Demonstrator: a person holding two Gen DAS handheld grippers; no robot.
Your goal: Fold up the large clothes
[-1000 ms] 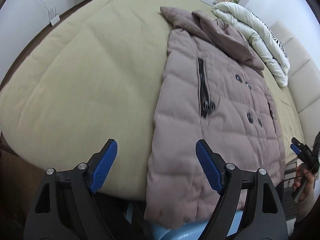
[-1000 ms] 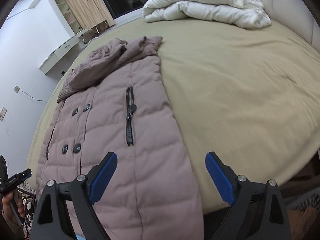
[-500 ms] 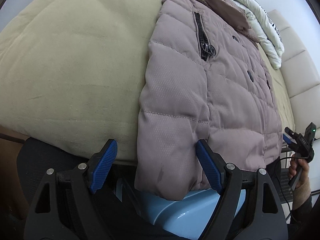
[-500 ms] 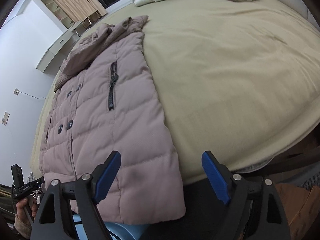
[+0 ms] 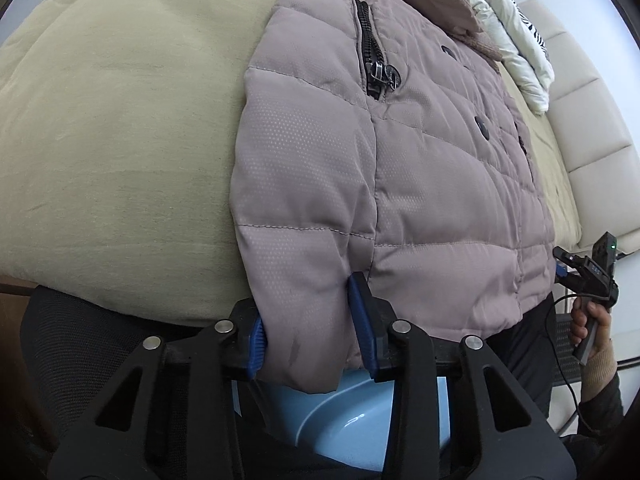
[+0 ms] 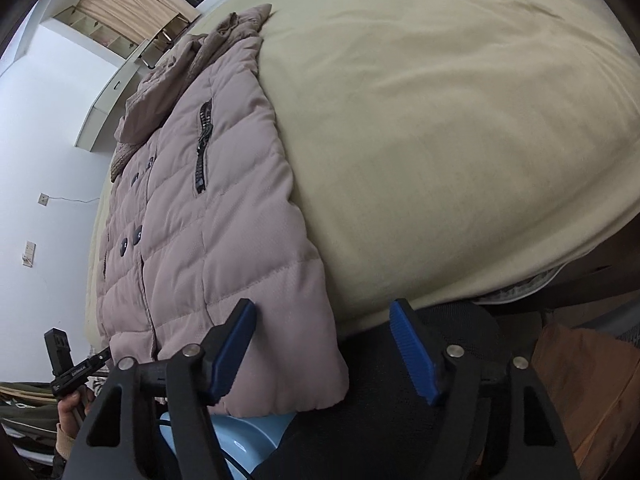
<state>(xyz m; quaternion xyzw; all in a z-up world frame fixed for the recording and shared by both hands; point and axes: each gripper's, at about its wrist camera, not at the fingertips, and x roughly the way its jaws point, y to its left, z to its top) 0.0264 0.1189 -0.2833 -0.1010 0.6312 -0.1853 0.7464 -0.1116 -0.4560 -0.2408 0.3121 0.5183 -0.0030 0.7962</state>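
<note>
- White walls close the room; a curtained window (image 6: pixel 120 12) and a pale wall shelf (image 6: pixel 108 96) lie far beyond the right tongs, up and to their left.
- Olive-beige bed cover (image 5: pixel 120 140), broad and smooth, fills the space ahead of both tools; its rounded near edge drops away just in front of the jaws.
- Cream padded headboard (image 5: pixel 588 128) and a rolled white duvet (image 5: pixel 516 40) lie far ahead and right of the left tongs.
- Mauve quilted puffer coat (image 5: pixel 420 184), with dark buttons and a black pocket zip, lies flat on the cover, hood end farthest away, hem overhanging the near bed edge.
- Left tongs (image 5: pixel 308 320): jaws have just been closing and now pinch the coat's near left hem corner between the blue pads.
- Right tongs (image 6: pixel 324 348): jaws have just been closing but stand apart, straddling the coat's near right hem corner; the left pad lies over the fabric, the right pad is clear of it.
- Bare cover spreads wide to the right of the right tongs and to the left of the left tongs.
- Light-blue plastic basin (image 5: pixel 352 412) sits below the hem, beneath the jaws.
</note>
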